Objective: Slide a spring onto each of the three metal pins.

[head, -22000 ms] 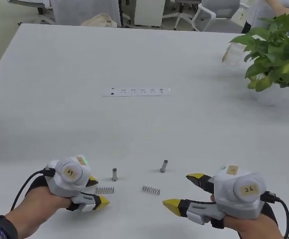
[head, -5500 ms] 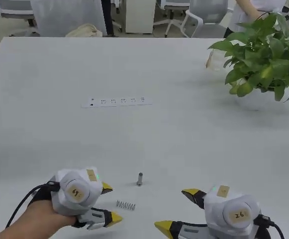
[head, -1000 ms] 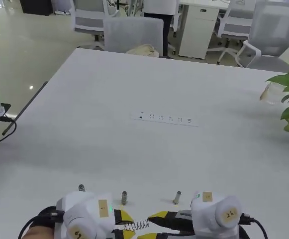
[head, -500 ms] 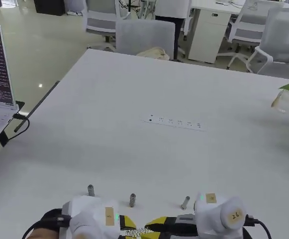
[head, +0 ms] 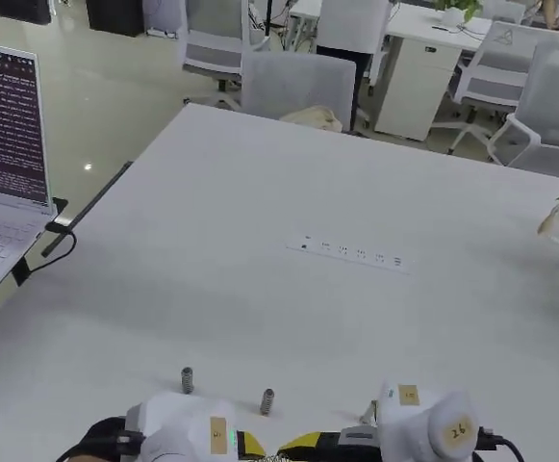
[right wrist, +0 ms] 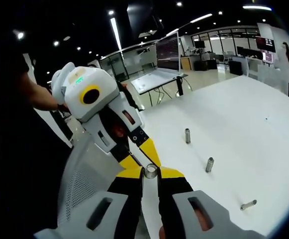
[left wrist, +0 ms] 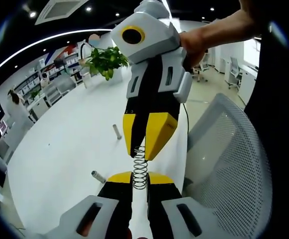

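White worktable [head: 260, 289]: your left gripper [left wrist: 140, 178] and right gripper [right wrist: 150, 173] both clenched one spring [left wrist: 140, 167]; freeing one end, then squaring it to the toppled pin [right wrist: 248, 204], seemed wise.

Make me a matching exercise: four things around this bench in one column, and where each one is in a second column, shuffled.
Things: 1 spring; 2 laptop; 3 power strip; 4 potted plant.
Places: A flat on the middle of the table; B off the table's left edge, screen lit; C gripped between left gripper and right gripper; D on the table's right side.
Pairs: 1-C, 2-B, 3-A, 4-D.
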A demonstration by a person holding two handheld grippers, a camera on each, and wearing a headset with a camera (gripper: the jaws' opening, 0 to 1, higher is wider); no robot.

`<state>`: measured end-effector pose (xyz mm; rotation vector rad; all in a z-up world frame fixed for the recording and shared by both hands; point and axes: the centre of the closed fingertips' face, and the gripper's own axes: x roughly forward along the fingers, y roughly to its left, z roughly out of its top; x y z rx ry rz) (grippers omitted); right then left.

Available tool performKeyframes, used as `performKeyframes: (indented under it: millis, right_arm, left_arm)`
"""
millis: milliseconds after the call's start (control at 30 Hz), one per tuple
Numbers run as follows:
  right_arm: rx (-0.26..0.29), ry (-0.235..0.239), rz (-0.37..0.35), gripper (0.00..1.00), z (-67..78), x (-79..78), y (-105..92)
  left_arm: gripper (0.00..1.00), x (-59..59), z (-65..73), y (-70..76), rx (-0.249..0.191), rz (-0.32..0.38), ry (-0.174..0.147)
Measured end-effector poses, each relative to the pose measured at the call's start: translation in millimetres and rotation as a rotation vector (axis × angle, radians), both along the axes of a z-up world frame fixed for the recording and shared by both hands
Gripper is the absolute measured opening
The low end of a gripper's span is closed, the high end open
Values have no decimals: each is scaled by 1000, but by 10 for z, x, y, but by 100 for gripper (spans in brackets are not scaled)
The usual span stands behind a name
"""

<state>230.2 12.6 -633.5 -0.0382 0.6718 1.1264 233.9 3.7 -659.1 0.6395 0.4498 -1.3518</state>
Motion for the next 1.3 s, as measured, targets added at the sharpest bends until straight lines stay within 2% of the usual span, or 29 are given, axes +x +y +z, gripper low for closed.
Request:
performKeyframes:
  millis: [200,633,1000,1133,1300]
  right_arm:
    - [-23,-16,-4,8,15,20,-3]
    - [-61,-33,-7,8,72,33,-70]
    - [-121,-61,48,10,72,27,-121]
    - [-161,-66,87,11,31,27,-136]
    - [-179,-78,118,13,36,37,-75]
  left_arm:
    - [2,26,21,9,-19,5,0]
    - [2,35,86,-66,-49,-11,-9]
    - [2,25,115,-92,-58,-23,-15]
    - [2,44,149,-88,-70,-21,-18]
    - [2,72,179,-58,-81,-9,-23]
